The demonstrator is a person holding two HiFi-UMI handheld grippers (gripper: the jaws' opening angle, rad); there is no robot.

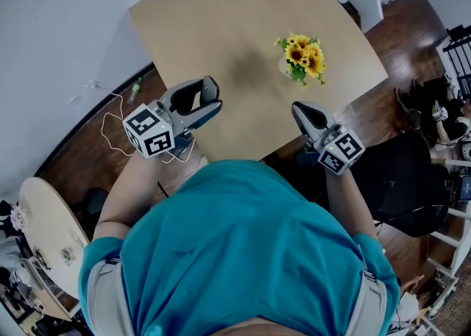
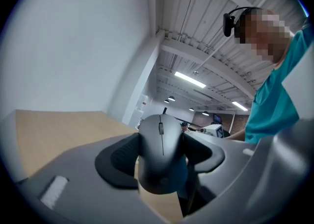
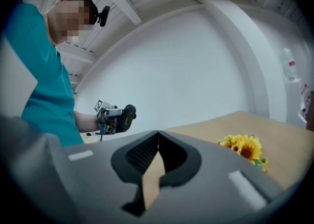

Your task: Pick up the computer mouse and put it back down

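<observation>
Computer mouse (image 2: 161, 152), the only one, is clamped between the left gripper's (image 1: 200, 99) fingers (image 2: 122, 157), in the air above the single desk (image 1: 235, 26). The right gripper's (image 1: 305, 115) fingers meet at their tips, empty. One sunflower bunch (image 1: 303, 55) stands on the desk.

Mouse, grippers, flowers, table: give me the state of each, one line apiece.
Mouse: clamped between the left gripper's jaws, held off the table.
Left gripper: jaws closed on the mouse.
Right gripper: jaws together, nothing between them.
Flowers: standing upright on the table, untouched.
Table: bare apart from the flowers.
</observation>
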